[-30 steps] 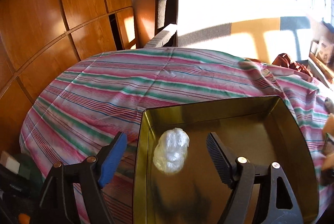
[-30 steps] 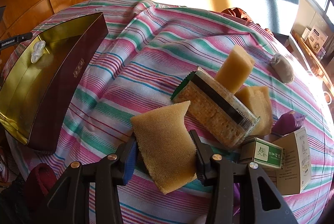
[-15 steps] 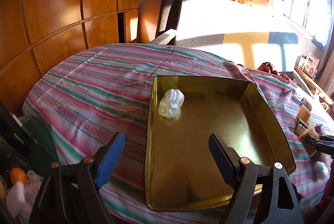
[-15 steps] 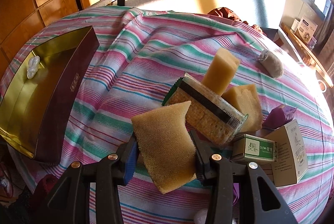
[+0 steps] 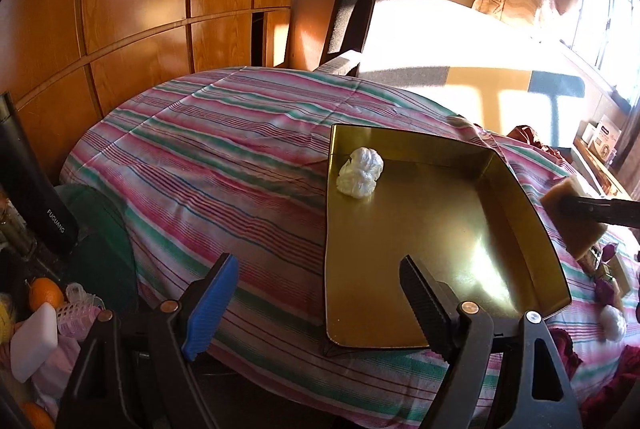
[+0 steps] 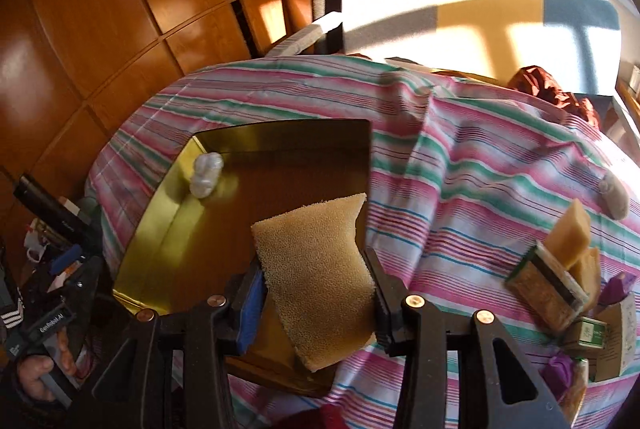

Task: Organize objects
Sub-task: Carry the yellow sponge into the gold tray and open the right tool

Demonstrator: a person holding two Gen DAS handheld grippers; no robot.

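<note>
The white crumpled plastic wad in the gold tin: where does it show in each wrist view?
Left wrist: the white wad lies in the gold tin's far left corner, centre of the picture, beyond the empty left gripper.
Right wrist: the wad sits left of centre, in the same corner, beyond the sponge that the right gripper holds.
Shared landmark: the black roll standing behind the table.

You have one gold tin (image 6: 168, 229), one white plastic wad (image 6: 206, 169), three yellow sponges (image 6: 316, 269), one cracker pack (image 6: 548, 293), two small boxes (image 6: 592, 333)
</note>
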